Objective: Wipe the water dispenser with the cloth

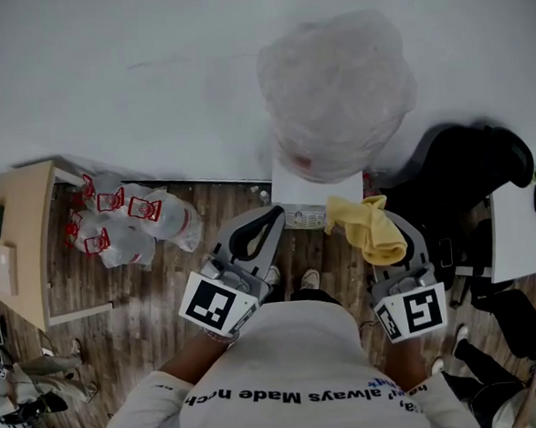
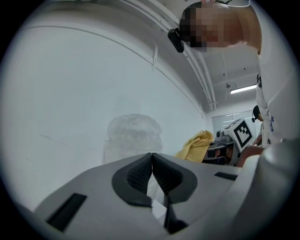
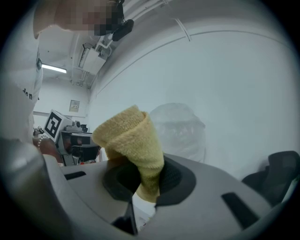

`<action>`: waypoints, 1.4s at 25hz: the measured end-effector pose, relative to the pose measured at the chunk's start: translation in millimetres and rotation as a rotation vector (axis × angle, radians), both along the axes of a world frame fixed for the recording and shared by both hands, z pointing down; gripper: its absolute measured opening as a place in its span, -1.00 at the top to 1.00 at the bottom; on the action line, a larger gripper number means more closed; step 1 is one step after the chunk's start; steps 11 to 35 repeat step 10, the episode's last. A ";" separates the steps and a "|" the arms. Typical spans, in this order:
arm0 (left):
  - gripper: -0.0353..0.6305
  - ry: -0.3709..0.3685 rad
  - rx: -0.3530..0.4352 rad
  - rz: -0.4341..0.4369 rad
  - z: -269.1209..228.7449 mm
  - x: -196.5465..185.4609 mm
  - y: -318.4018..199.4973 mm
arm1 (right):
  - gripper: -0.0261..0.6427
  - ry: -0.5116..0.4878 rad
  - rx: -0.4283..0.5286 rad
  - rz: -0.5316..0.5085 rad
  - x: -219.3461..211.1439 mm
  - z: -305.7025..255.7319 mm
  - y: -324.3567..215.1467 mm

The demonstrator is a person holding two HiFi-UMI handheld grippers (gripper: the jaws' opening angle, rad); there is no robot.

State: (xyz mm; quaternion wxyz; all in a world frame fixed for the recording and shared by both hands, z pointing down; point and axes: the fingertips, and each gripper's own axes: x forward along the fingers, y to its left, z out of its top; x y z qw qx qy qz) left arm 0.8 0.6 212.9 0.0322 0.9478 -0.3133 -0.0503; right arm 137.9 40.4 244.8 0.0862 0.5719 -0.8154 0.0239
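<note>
The water dispenser [image 1: 301, 190] is a white box against the white wall, topped by a bottle wrapped in clear plastic [image 1: 337, 92]; the wrapped bottle also shows in the left gripper view [image 2: 133, 137] and the right gripper view [image 3: 180, 131]. My right gripper [image 1: 376, 239] is shut on a yellow cloth [image 1: 368, 226], held just right of the dispenser's front; the cloth [image 3: 136, 143] stands bunched between the pads. My left gripper [image 1: 261, 225] is shut with nothing in it, just left of the dispenser's front. The cloth [image 2: 196, 145] shows at the right in the left gripper view.
Several white bags with red print [image 1: 122, 224] lie on the wooden floor at the left. A light wooden table [image 1: 23, 244] stands further left. A black office chair [image 1: 467, 176] and a white desk [image 1: 521, 232] are at the right.
</note>
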 end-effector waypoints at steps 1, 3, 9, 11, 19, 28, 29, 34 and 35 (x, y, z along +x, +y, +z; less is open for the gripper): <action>0.83 0.001 0.001 0.002 0.0 0.8 -0.2 | 0.73 0.001 0.000 0.001 0.0 0.2 -0.4; 0.83 0.003 0.003 0.004 -1.1 2.1 -0.9 | 0.73 0.003 0.001 0.003 0.5 -0.7 -1.0; 0.83 0.012 0.010 0.002 -6.3 -0.4 -0.7 | 0.73 0.004 0.003 0.003 -1.2 -5.3 0.7; 0.83 0.014 0.013 0.002 -7.1 -0.9 -0.5 | 0.73 0.005 0.004 0.004 -1.4 -5.9 1.0; 0.83 0.014 0.013 0.002 -7.1 -0.9 -0.5 | 0.73 0.005 0.004 0.004 -1.4 -5.9 1.0; 0.83 0.014 0.013 0.002 -7.1 -0.9 -0.5 | 0.73 0.005 0.004 0.004 -1.4 -5.9 1.0; 0.83 0.014 0.013 0.002 -7.1 -0.9 -0.5 | 0.73 0.005 0.004 0.004 -1.4 -5.9 1.0; 0.83 0.014 0.013 0.002 -7.1 -0.9 -0.5 | 0.73 0.005 0.004 0.004 -1.4 -5.9 1.0; 0.83 0.014 0.013 0.002 -7.1 -0.9 -0.5 | 0.73 0.005 0.004 0.004 -1.4 -5.9 1.0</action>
